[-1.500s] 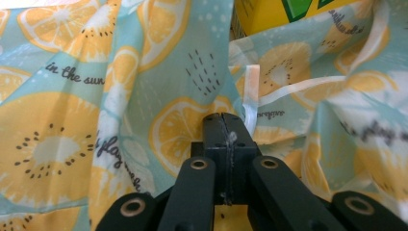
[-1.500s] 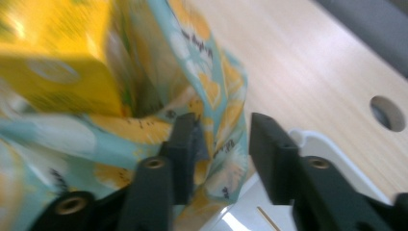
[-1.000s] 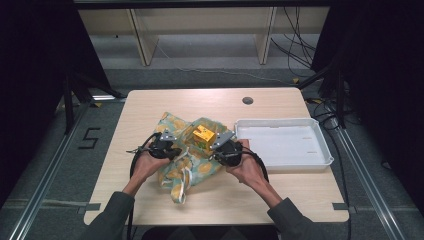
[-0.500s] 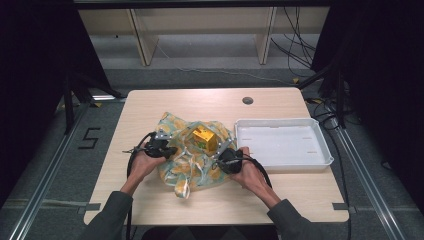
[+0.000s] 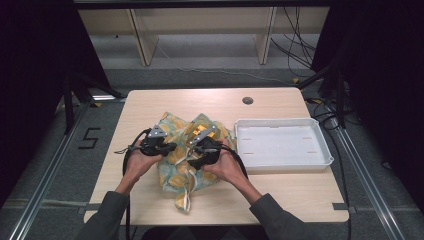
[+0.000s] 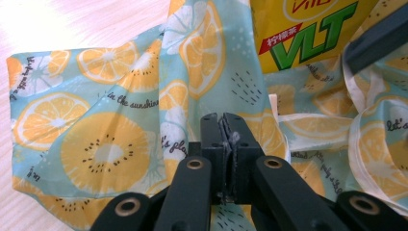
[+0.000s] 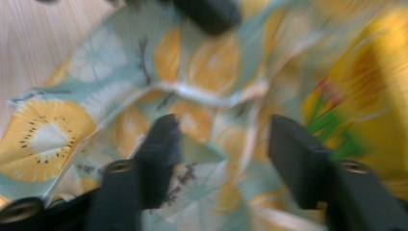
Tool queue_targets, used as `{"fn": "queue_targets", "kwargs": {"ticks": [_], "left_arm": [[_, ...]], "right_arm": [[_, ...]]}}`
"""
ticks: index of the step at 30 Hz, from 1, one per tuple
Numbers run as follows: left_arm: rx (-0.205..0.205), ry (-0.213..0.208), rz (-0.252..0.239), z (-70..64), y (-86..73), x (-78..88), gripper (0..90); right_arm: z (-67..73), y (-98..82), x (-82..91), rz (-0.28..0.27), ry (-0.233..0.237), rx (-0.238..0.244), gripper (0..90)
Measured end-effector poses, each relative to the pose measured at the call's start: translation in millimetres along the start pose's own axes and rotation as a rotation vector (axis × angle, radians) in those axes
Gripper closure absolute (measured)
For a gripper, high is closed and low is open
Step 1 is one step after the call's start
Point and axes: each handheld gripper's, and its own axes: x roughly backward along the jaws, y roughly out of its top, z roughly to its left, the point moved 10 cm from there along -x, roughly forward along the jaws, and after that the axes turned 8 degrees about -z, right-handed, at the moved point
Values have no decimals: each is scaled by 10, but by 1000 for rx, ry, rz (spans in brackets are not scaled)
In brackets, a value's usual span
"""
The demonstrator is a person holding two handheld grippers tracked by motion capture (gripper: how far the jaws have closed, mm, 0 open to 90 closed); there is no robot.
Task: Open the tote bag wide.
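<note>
A light-blue cloth bag [image 5: 172, 123] printed with orange and kiwi slices lies bunched on the wooden table [image 5: 150, 102]. A yellow drink carton [image 5: 202, 132] rests on it. My left gripper [image 5: 172, 146] sits at the bag's left side, shut on a fold of the cloth [image 6: 106, 144]; in the left gripper view the jaws of that gripper [image 6: 223, 120] pinch fabric, with the carton [image 6: 308, 33] beyond. My right gripper [image 5: 192, 159] is at the bag's middle. In the blurred right gripper view its jaws [image 7: 225, 122] have just been opening and stand apart over the cloth [image 7: 96, 72] without pressing it; the carton [image 7: 375, 82] is at right.
A white shallow tray [image 5: 280, 121] stands to the right of the bag, with nothing in it. A round hole [image 5: 247, 100] is in the tabletop near the far edge. Bare wood lies left of the bag and along the front. A bag strap hangs toward the front edge [image 5: 186, 200].
My right gripper has moved left across the bag and its jaws have parted, letting go of the cloth. The left gripper has stayed put, still pinching the fabric.
</note>
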Motion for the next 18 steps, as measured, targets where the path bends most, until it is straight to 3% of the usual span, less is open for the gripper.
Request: {"fn": "queue_targets", "kwargs": {"ticks": [1,2,5,10,14,16,18], "left_arm": [[6,-2,-3,-9,2,3,869],[-8,-4,-2,-1,7,7,867],[2,0,-1,-15,4,9,867],[-9,-9,20,-57,-43,-48,875],[-4,-7,51,-51,-140,-152,888],[12,5,56,-22,-173,-183,890],[3,11,66,28,-211,-196,891]], "right_arm": [[26,-33,-39,13,20,12,526],[98,-82,-26,34,72,35,633],[178,-212,105,73,104,127,884],[241,-482,434,102,120,177,900],[267,-765,648,112,78,210,900],[243,-893,667,140,76,226,900],[232,-1072,646,193,90,204,900]]}}
